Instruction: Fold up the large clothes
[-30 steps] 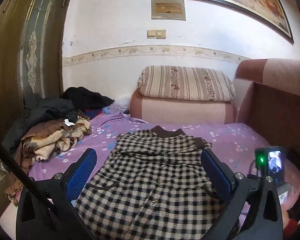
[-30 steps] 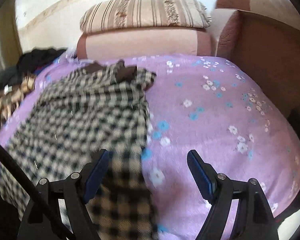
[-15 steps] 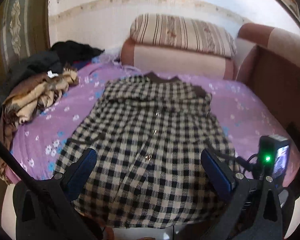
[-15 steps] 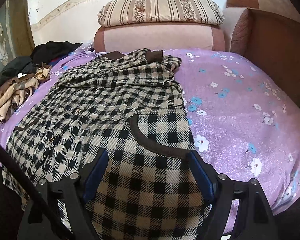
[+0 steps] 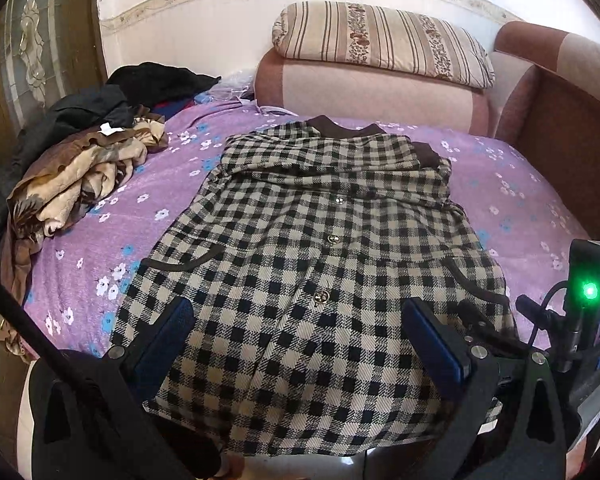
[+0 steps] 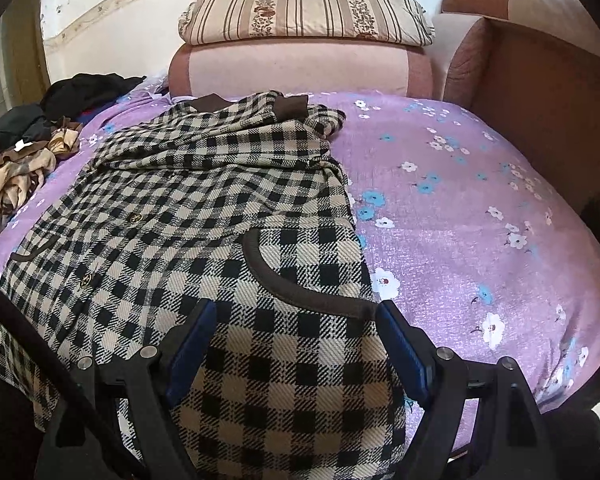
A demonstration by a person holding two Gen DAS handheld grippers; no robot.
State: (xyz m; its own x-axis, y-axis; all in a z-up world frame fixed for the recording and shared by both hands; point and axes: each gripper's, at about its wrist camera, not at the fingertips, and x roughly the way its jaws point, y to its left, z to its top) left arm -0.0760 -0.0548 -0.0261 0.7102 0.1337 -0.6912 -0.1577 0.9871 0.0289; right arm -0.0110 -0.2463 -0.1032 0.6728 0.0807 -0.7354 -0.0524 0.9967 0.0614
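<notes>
A black-and-cream checked coat (image 5: pixel 324 248) with brown collar and pocket trim lies front up on the purple flowered bed (image 5: pixel 112 240), sleeves folded across its chest, hem toward me. It also shows in the right wrist view (image 6: pixel 188 216). My left gripper (image 5: pixel 300 344) is open and empty, low over the coat's hem at its middle. My right gripper (image 6: pixel 296 348) is open and empty over the coat's lower right part, by the brown-trimmed pocket (image 6: pixel 300 284).
A pile of brown, cream and black clothes (image 5: pixel 76 168) lies at the bed's left. A pink sofa back (image 5: pixel 364 88) with a striped pillow (image 5: pixel 380 44) stands behind. A brown armrest (image 6: pixel 540 112) bounds the right side. The right gripper's camera unit (image 5: pixel 592 296) shows at right.
Both grippers have dropped and tilted down toward the coat's hem. The right gripper has shifted left from the bare bedspread onto the coat. The coat has not moved.
</notes>
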